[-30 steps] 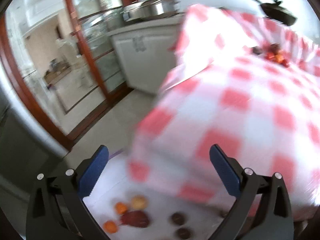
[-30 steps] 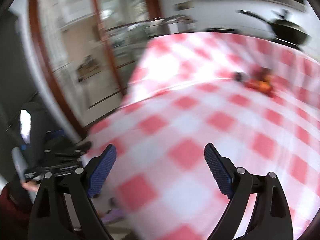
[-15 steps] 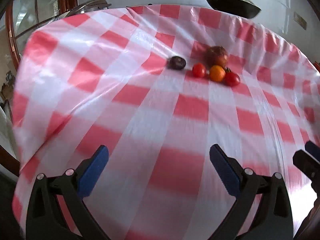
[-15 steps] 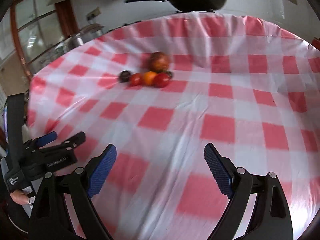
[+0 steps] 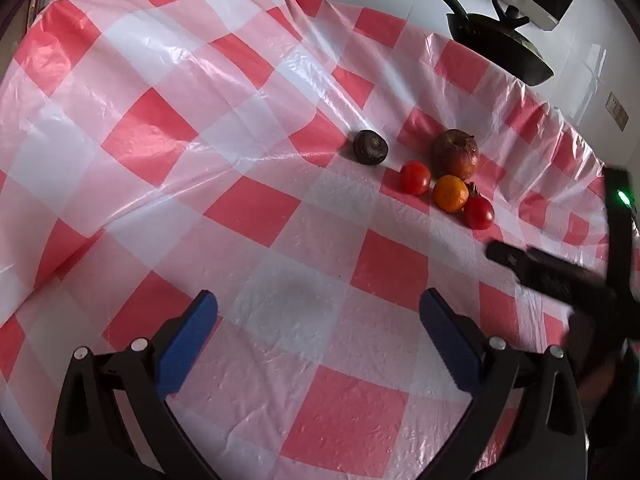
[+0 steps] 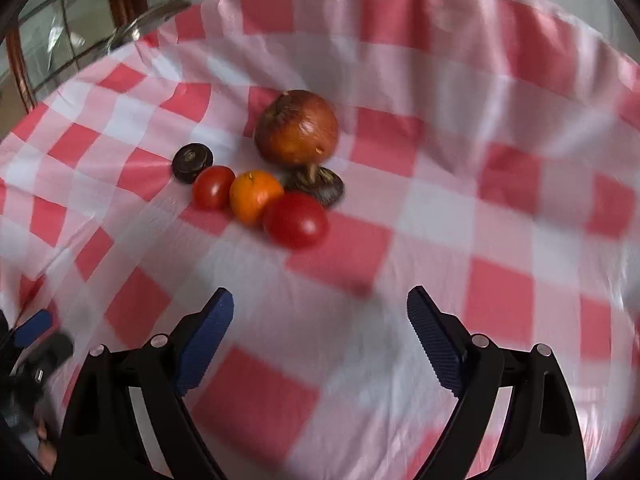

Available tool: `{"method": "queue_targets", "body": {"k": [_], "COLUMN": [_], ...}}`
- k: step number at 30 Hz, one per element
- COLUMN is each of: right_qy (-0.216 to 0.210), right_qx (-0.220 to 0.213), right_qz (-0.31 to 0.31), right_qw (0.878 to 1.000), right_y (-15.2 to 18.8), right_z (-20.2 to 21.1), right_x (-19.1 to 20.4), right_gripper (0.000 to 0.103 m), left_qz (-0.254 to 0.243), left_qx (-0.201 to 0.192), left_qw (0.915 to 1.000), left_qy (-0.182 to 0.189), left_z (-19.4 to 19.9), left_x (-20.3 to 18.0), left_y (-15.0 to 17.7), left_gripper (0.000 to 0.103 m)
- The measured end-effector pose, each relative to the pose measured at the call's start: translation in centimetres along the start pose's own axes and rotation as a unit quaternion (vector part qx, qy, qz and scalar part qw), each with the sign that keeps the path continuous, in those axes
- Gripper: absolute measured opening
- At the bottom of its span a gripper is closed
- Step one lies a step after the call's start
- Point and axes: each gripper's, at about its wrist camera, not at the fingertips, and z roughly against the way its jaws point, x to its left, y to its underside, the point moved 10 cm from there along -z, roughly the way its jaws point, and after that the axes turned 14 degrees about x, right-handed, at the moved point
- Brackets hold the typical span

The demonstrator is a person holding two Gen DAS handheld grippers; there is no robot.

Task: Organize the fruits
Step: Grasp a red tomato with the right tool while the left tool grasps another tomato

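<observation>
A small pile of fruit lies on the red-and-white checked tablecloth [image 5: 248, 208]: a big reddish-brown fruit [image 6: 297, 127], an orange [image 6: 255, 197], two red tomatoes [image 6: 296, 220] [image 6: 213, 187] and two dark round fruits [image 6: 192, 162] [image 6: 320, 185]. In the left wrist view the same pile sits far right, around the orange [image 5: 450, 193]. My right gripper [image 6: 320, 300] hovers just in front of the pile, its jaws closing with nothing between them. My left gripper [image 5: 318, 300] stands open and empty, farther back from the fruit. The right gripper [image 5: 504, 254] also shows at the right edge there.
A black pan [image 5: 500, 48] with a long handle sits beyond the table's far edge by the white wall. A metal pot lid [image 6: 148, 20] and a wood-framed glass door [image 6: 40, 40] lie past the table's left side. The cloth hangs over the edges.
Both views swung from the door and floor onto the tabletop. The fruit pile has come much closer, most of all in the right wrist view. The right gripper's jaws have narrowed slightly.
</observation>
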Motion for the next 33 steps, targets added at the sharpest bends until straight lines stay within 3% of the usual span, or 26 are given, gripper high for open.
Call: {"method": "queue_targets", "body": {"k": [9,10,11,14,16,18,23,25,29,33], "right_qy": [-0.007,-0.013,-0.023,-0.043,-0.069,-0.066,-0.058,-0.073,-0.077,-0.086], "right_qx": [0.016,0.012,0.006,-0.011,-0.033,-0.058,-0.106,-0.113,-0.133,-0.139], "right_qz": [0.028,0.034,0.040,0.017,-0.033,-0.071,-0.205,-0.236,-0.233,-0.239], "right_qw": [0.999,0.999,0.999,0.999,0.996,0.994,0.971,0.962,0.960,0.957], "right_y": [-4.3,-4.3,-4.1,-2.9,-1.3,-0.2,2.3,2.5,2.3,2.1], "right_z": [-3.1,-3.0,-2.8,-1.4,0.5,1.9,3.5,3.4,4.2,4.3], "right_x": [1.2,1.5,1.8,1.4,0.1,-1.5,-8.3,-9.7,-10.0,-10.4], "right_gripper": [0.059,0.043,0.040,0.039,0.039,0.039,0.040,0.040,0.040,0.040], "left_qz": [0.016,0.015,0.015,0.017,0.016,0.012,-0.008,-0.007,-0.017,-0.052], "left_qx": [-0.006,-0.006,-0.006,-0.005,-0.004,-0.003,0.014,0.030,0.052,0.046], "left_qw": [0.9998,0.9998,0.9998,0.9998,0.9998,0.9999,0.9998,0.9995,0.9969,0.9929], "left_qy": [0.012,0.011,0.011,0.009,0.008,0.009,0.011,-0.007,-0.057,-0.097], "left_z": [0.3,0.3,0.3,0.3,0.2,0.2,-0.4,-1.0,-2.4,-4.4], "left_x": [0.5,0.5,0.5,0.6,0.6,0.4,-0.4,-0.3,-0.7,-3.3], "left_y": [-0.1,-0.1,-0.1,0.0,0.0,0.1,0.4,0.4,-0.5,-3.4], "left_gripper": [0.101,0.101,0.101,0.101,0.101,0.101,0.101,0.101,0.100,0.091]}}
